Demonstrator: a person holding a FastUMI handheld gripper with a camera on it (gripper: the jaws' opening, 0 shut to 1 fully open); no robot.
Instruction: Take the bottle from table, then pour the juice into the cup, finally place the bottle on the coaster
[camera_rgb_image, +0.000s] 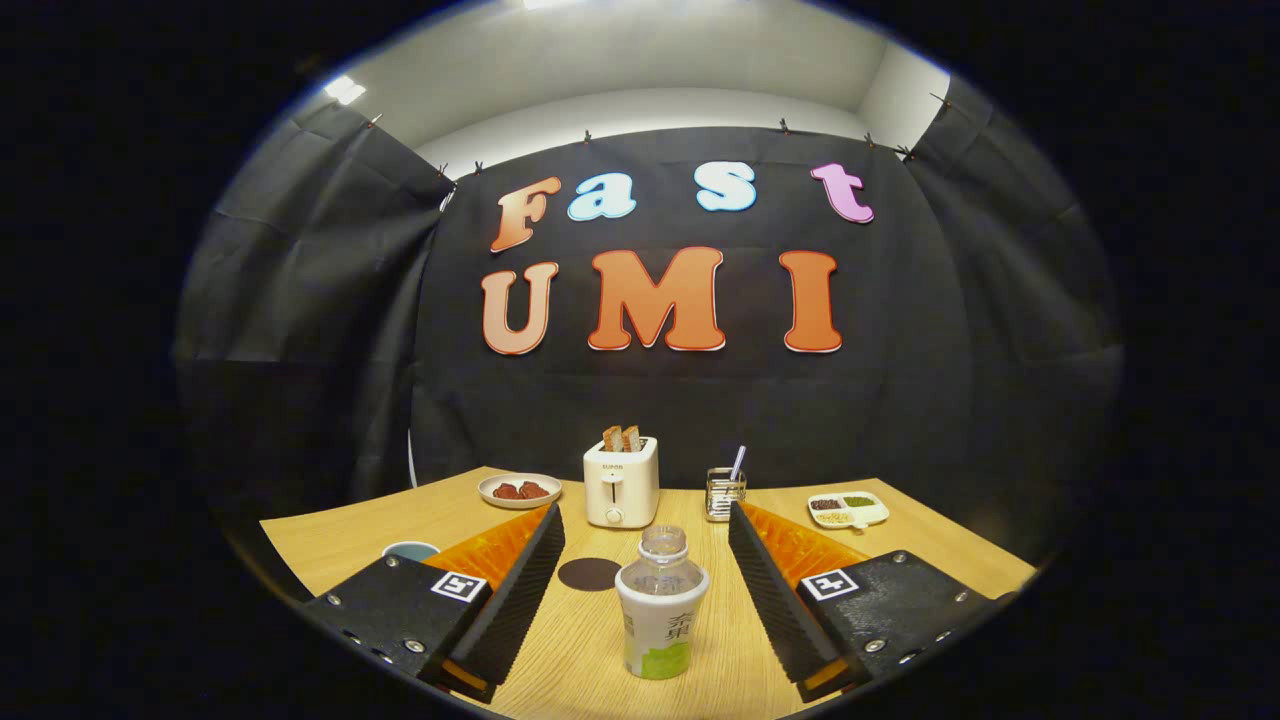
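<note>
Wide apart, the gripper fingers are held round the small clear plastic bottle, not touching it. Nothing is poured yet; the dark round coaster waits just left, farther off.

The bottle stands upright on the worktop, between the spread fingers of the hand-held gripper, touching neither. Just behind it and a little to its left lies the coaster, flat on the worktop. The cup sits farther left, beyond the left finger. At the back stands a toaster with slices of toast in its slots. Left of the toaster is a plate carrying food; right of it a small holder with a straw in it, then a divided dish.
</note>
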